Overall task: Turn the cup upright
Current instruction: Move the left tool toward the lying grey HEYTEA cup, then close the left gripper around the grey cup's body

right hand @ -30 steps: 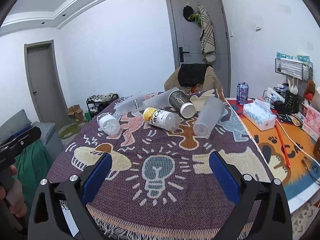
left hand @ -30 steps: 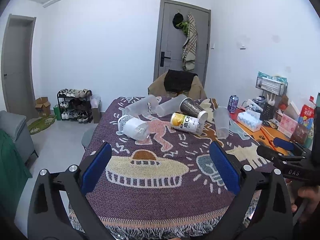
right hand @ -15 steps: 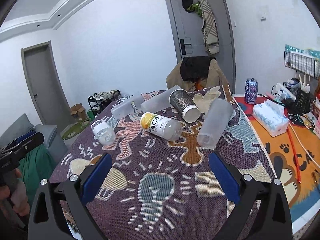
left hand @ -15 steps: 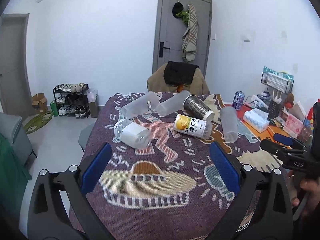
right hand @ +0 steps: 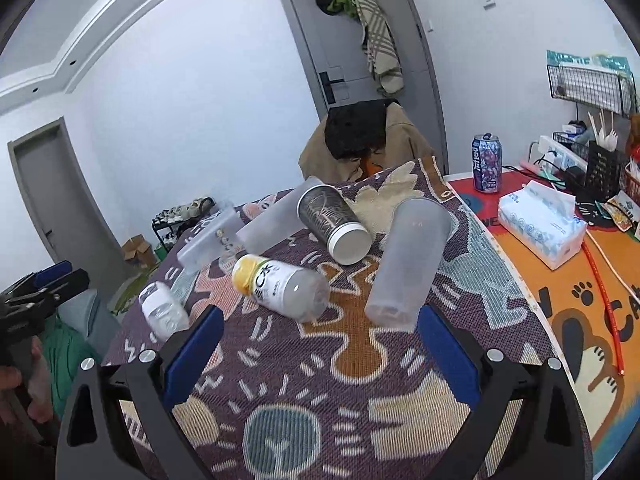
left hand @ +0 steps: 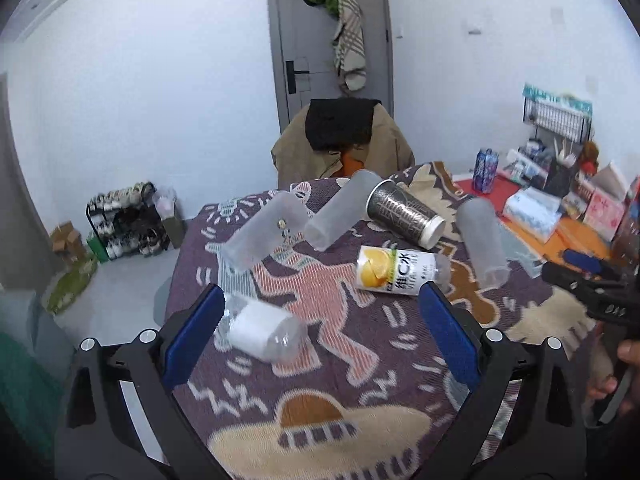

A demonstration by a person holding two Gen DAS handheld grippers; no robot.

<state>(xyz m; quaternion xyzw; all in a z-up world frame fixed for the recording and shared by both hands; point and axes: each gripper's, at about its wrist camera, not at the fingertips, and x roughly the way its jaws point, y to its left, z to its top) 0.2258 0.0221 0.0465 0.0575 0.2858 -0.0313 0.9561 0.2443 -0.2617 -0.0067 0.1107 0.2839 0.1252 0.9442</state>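
Several cups and bottles lie on their sides on a patterned purple cloth (left hand: pixel 360 360). A frosted cup (right hand: pixel 408 264) lies just ahead of my right gripper (right hand: pixel 320 344), near its right finger. A dark patterned cup (right hand: pixel 334 220), two more frosted cups (left hand: pixel 264 236) (left hand: pixel 340 214), a lemon-label bottle (right hand: pixel 280 284) and a white-label bottle (left hand: pixel 260 330) lie around. My left gripper (left hand: pixel 320 332) is open, its left finger beside the white-label bottle. Both grippers are open and empty.
A chair with a coat (left hand: pixel 340 144) stands behind the table. To the right, an orange mat holds a tissue pack (right hand: pixel 540 224), a drink can (right hand: pixel 486 162) and a wire rack (right hand: pixel 592 80). A shoe rack (left hand: pixel 128 220) stands on the floor at left.
Both grippers have moved forward over the table toward the cups, which now look larger and nearer. Both stay open. Nothing on the cloth has moved.
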